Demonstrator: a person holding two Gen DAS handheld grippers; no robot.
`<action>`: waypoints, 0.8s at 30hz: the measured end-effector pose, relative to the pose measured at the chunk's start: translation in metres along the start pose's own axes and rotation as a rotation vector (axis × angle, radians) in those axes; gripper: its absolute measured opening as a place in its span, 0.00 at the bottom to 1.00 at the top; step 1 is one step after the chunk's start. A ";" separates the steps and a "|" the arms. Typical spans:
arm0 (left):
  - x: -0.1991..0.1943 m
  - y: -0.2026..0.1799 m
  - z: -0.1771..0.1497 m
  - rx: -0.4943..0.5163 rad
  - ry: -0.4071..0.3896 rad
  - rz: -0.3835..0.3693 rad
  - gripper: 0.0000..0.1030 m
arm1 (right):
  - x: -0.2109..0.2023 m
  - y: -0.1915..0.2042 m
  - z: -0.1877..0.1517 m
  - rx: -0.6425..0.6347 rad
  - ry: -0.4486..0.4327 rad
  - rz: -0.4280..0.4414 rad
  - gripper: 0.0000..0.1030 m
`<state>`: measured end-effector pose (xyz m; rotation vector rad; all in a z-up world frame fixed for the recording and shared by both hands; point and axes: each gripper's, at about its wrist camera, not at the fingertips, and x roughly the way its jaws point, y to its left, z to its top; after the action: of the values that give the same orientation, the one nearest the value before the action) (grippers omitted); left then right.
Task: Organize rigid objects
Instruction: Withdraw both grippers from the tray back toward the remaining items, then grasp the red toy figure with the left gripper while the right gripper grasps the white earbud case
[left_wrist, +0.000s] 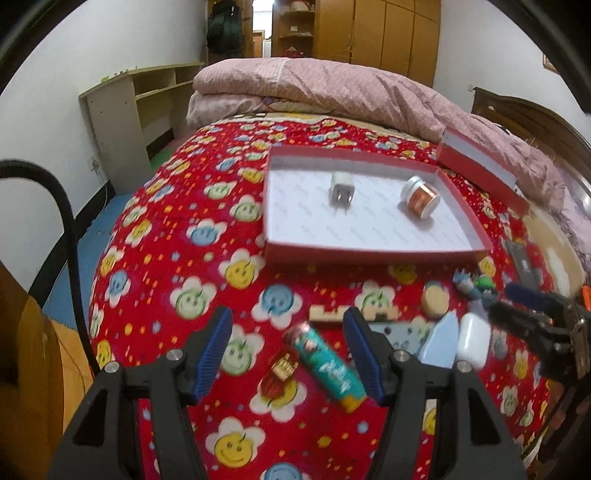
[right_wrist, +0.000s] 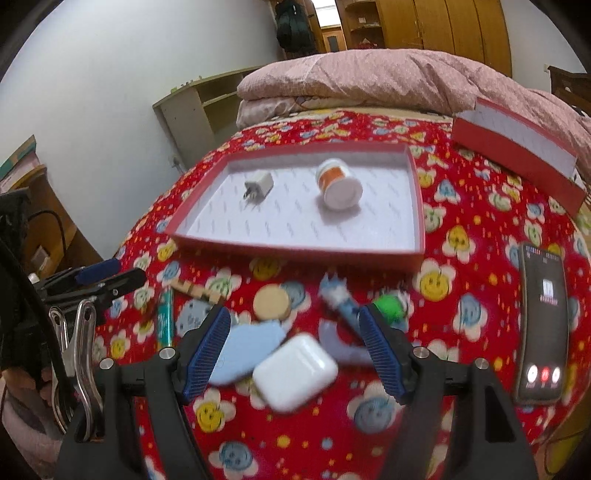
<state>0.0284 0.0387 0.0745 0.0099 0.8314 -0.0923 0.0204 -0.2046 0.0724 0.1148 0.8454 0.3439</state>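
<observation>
A shallow red box (left_wrist: 373, 251) (right_wrist: 295, 251) lies on the bed and holds a white charger plug (left_wrist: 341, 192) (right_wrist: 258, 186) and a white jar with an orange label (left_wrist: 421, 197) (right_wrist: 338, 182). My left gripper (left_wrist: 288, 354) is open above a teal lighter (left_wrist: 327, 365) (right_wrist: 165, 314), its jaws on either side of it. My right gripper (right_wrist: 293, 350) (left_wrist: 517, 306) is open above a white earbud case (right_wrist: 295, 371) (left_wrist: 472, 341). A round wooden disc (right_wrist: 272, 302) (left_wrist: 436, 299), a light blue flat piece (right_wrist: 247, 345) (left_wrist: 441, 341), a wooden comb-like block (right_wrist: 195, 290) (left_wrist: 327, 314) and a blue figure (right_wrist: 340, 299) (left_wrist: 467, 284) lie nearby.
The box lid (left_wrist: 480, 166) (right_wrist: 517, 155) leans at the back right against a pink quilt (left_wrist: 332, 88). A phone (right_wrist: 543, 328) lies at the right. A green ball (right_wrist: 389, 308) and a small red charm (left_wrist: 280, 373) lie on the red flowered blanket (left_wrist: 184, 258).
</observation>
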 end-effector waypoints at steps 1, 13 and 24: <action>0.001 0.002 -0.004 -0.001 0.003 0.004 0.64 | 0.000 0.001 -0.004 -0.003 0.005 -0.001 0.72; 0.006 0.007 -0.037 0.026 0.021 0.006 0.64 | 0.002 0.012 -0.042 -0.078 0.040 -0.036 0.72; 0.021 0.009 -0.042 0.047 0.019 0.021 0.61 | 0.022 0.015 -0.049 -0.104 0.057 -0.052 0.72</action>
<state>0.0118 0.0480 0.0304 0.0639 0.8479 -0.0921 -0.0061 -0.1850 0.0278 -0.0139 0.8836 0.3431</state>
